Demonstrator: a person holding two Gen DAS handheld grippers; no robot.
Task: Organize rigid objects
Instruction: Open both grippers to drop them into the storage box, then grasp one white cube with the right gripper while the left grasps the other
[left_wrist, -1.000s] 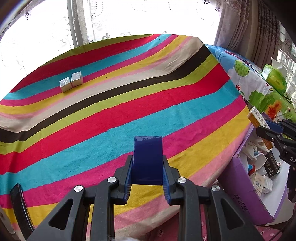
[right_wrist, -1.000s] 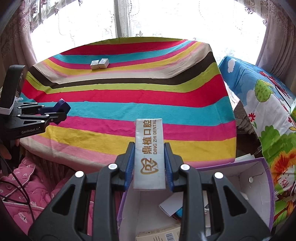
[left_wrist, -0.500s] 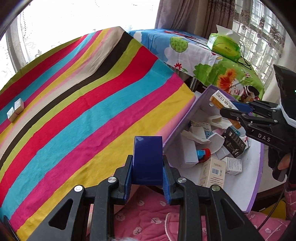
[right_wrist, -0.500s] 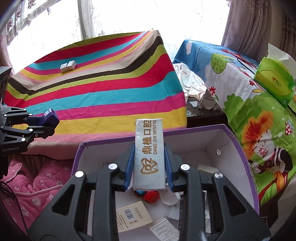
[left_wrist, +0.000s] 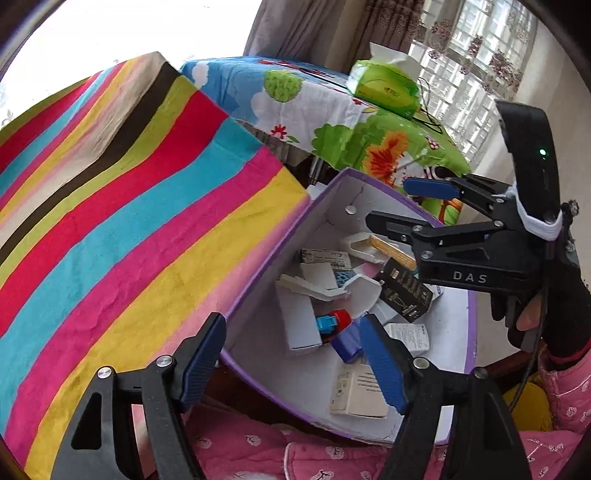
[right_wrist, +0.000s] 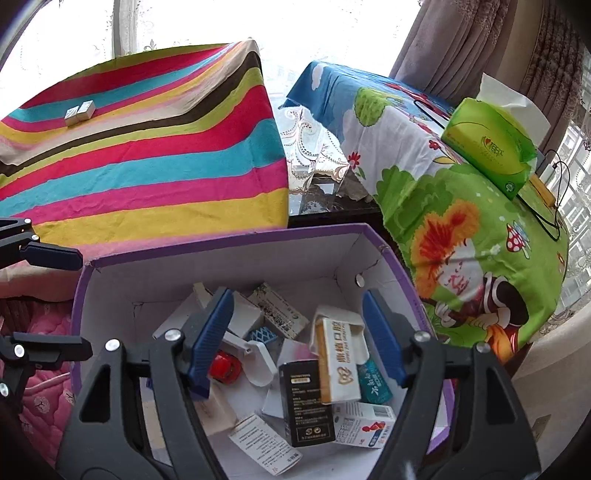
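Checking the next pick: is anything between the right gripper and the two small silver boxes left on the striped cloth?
Nothing visible on the cloth itself. The two small silver boxes sit alone on the striped cloth. The right gripper, jaws opening and empty, hangs over the purple box, whose far wall lies between.

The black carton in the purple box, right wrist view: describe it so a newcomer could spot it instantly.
Start at the purple-rimmed cardboard box with white inner walls, below the striped cloth. Among the cartons heaped inside it, look toward the near right, just left of the white and gold carton with Chinese lettering. The tall black rectangular carton there is the only dark package among white ones.
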